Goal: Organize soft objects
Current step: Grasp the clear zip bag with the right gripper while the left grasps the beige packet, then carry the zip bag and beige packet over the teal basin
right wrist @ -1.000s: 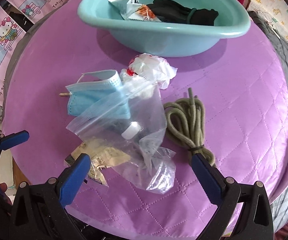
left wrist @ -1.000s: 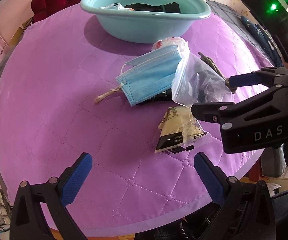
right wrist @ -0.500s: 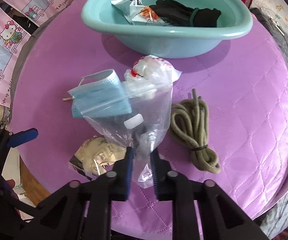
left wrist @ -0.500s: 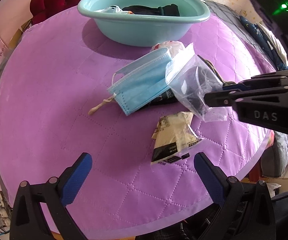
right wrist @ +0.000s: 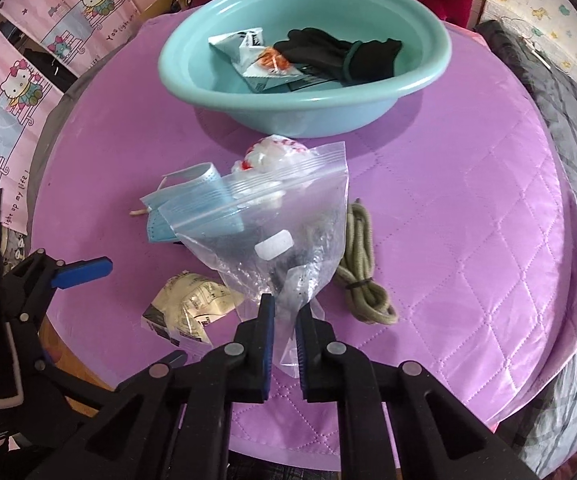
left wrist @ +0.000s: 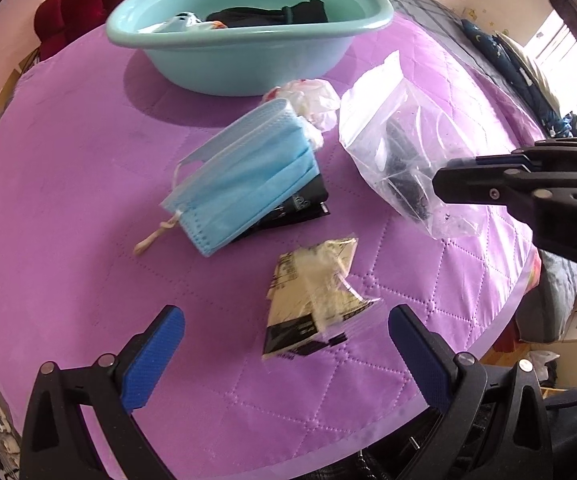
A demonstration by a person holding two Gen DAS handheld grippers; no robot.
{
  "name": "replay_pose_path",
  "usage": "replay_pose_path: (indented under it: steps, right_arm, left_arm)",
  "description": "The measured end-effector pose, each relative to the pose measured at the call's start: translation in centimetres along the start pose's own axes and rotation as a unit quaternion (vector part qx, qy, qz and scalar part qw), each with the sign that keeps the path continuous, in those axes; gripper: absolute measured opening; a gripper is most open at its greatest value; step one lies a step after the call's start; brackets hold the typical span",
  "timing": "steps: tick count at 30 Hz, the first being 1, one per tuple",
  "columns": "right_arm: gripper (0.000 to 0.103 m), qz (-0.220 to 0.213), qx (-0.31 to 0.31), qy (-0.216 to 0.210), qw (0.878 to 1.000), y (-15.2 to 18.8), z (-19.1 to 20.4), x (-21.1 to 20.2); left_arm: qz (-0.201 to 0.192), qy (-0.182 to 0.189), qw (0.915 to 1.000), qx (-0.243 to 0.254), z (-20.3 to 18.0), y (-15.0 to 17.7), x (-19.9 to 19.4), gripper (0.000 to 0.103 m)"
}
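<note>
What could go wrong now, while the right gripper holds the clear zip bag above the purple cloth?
The right gripper pinches only a bottom corner of the zip bag, so the thin plastic may slip out. The bag hangs with its zip strip away from the grip; if unsealed, the dark contents could spill. It may also drag the blue face mask.

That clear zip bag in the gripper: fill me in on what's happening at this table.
A person is sorting soft items on a purple quilted table using two handheld grippers. The right gripper is shut on the bottom of the clear zip bag, holding it up off the cloth. The left gripper is open above a beige packet. A blue mask and green cord lie loose; the teal basin already holds gloves and packets.
</note>
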State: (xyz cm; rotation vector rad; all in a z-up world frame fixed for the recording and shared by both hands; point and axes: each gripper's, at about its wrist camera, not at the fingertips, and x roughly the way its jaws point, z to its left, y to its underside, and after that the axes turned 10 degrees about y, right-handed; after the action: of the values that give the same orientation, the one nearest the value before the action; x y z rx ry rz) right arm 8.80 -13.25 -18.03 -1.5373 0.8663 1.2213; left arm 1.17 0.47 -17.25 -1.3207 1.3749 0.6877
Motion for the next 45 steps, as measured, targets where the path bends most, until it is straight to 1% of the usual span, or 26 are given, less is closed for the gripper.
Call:
replay_pose_path:
  steps: [7, 14, 15, 16, 17, 18, 19, 20, 21, 23, 28, 29, 33, 42, 45]
  right_arm:
    - [0.009, -0.003, 0.007, 0.009, 1.0, 0.7, -0.2, -0.8]
    - [0.009, -0.006, 0.006, 0.016, 1.0, 0.4, 0.5, -0.6]
    - [0.009, -0.006, 0.006, 0.016, 1.0, 0.5, 0.5, -0.6]
    - [0.009, -0.006, 0.006, 0.016, 1.0, 0.5, 0.6, -0.6]
    - [0.009, -0.006, 0.007, 0.016, 1.0, 0.6, 0.6, -0.6]
    - [0.009, -0.005, 0.006, 0.015, 1.0, 0.6, 0.7, -0.7]
    - [0.009, -0.005, 0.005, 0.014, 1.0, 0.6, 0.8, -0.7]
    - [0.009, -0.005, 0.004, 0.014, 1.0, 0.6, 0.6, -0.8]
    - [0.009, -0.005, 0.004, 0.014, 1.0, 0.6, 0.7, -0.8]
    - [0.009, -0.005, 0.003, 0.012, 1.0, 0.6, 0.6, -0.7]
    - [0.009, -0.006, 0.004, 0.011, 1.0, 0.6, 0.0, -0.9]
    - [0.009, -0.006, 0.004, 0.011, 1.0, 0.6, 0.0, -0.9]
    - [0.009, -0.007, 0.006, 0.013, 1.0, 0.8, 0.0, -1.0]
    - [0.009, -0.011, 0.015, 0.018, 1.0, 1.0, 0.0, -1.6]
    - [0.009, -0.014, 0.018, 0.018, 1.0, 1.1, 0.0, -2.0]
  left_arm:
    - [0.013, 0.005, 0.9999, 0.002, -0.6, -1.8, 1.8, 0.103]
    - [0.023, 0.013, 0.9996, -0.005, -0.7, -4.0, 3.6, 0.103]
    - [0.024, 0.014, 0.9996, -0.006, -0.6, -4.2, 3.9, 0.098]
    - [0.026, 0.015, 0.9995, -0.007, -0.5, -4.1, 4.3, 0.09]
    - [0.029, 0.015, 0.9994, -0.009, -0.6, -4.3, 4.6, 0.084]
    - [0.031, 0.013, 0.9994, -0.009, -0.5, -3.9, 4.5, 0.073]
    - [0.035, 0.013, 0.9993, -0.01, -0.5, -4.0, 4.8, 0.066]
    - [0.04, 0.014, 0.999, -0.011, -0.4, -3.8, 5.2, 0.062]
    - [0.044, 0.017, 0.9988, -0.012, -0.3, -3.8, 5.5, 0.052]
    - [0.042, 0.019, 0.9989, -0.013, -0.4, -3.7, 5.8, 0.052]
    - [0.025, 0.036, 0.9988, -0.02, 0.0, -3.3, 5.8, 0.044]
    - [0.022, 0.037, 0.9989, -0.018, 0.0, -2.6, 5.3, 0.044]
    - [0.016, 0.04, 0.999, -0.011, -0.3, -1.9, 4.9, 0.04]
    - [0.003, 0.04, 0.9992, 0.002, -1.0, -1.1, 2.6, 0.039]
    - [-0.004, 0.044, 0.999, 0.006, -1.0, -1.2, 1.1, 0.039]
